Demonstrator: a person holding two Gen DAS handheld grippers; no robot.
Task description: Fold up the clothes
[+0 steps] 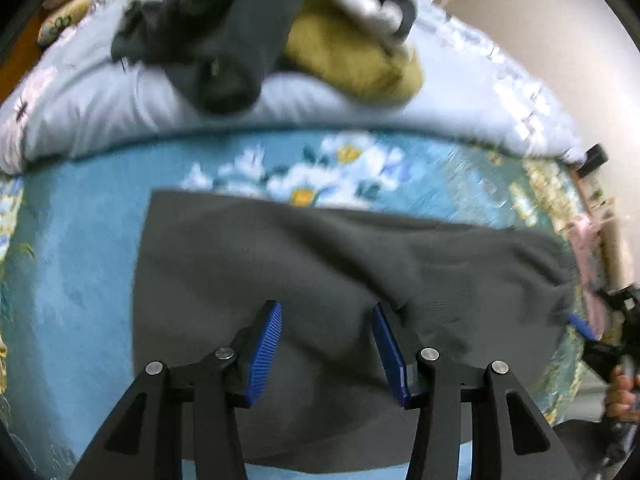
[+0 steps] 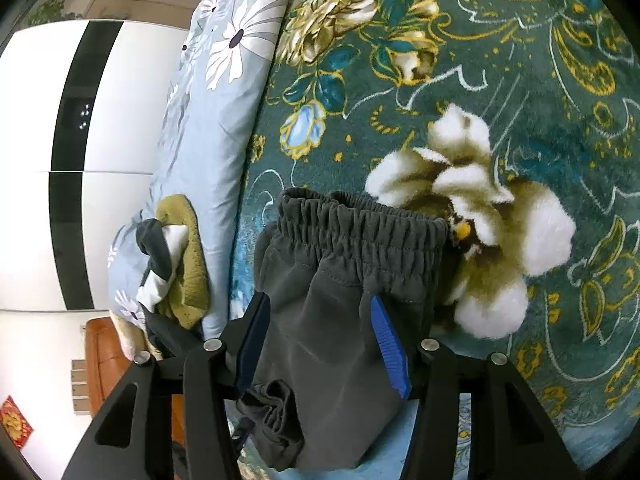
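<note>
Left wrist view is blurred throughout, so fine detail is lost. The left gripper point(image 1: 326, 320) is seen spread wide, nothing caught between its blue pads, poised over the grey shorts point(image 1: 320, 280), which are laid flat on the blanket point(image 1: 80, 260); whether the pads touch the cloth cannot be told. The near edge of the shorts is hidden behind the gripper's black arms. At the right edge the right gripper point(image 1: 580, 326) is only partly seen, with a hand point(image 1: 622, 392) cut off by the frame. Beyond the blanket a pale duvet point(image 1: 100, 100) is seen, carrying a heap point(image 1: 260, 32) of dark, olive and white clothes whose separate pieces cannot be made out. In the right wrist view the shorts point(image 2: 340, 300) are seen sharply, waistband point(image 2: 360, 224) away from the camera, lying between the widely parted pads of the right gripper point(image 2: 320, 316), which are not closed on the cloth. A bunched fold near the bottom is partly hidden by the gripper. The heap point(image 2: 172, 264) is partly cut off by the duvet point(image 2: 224, 100). A wardrobe point(image 2: 60, 160) and a red wall hanging point(image 2: 14, 422) are seen at left; no writing can be read on it.
</note>
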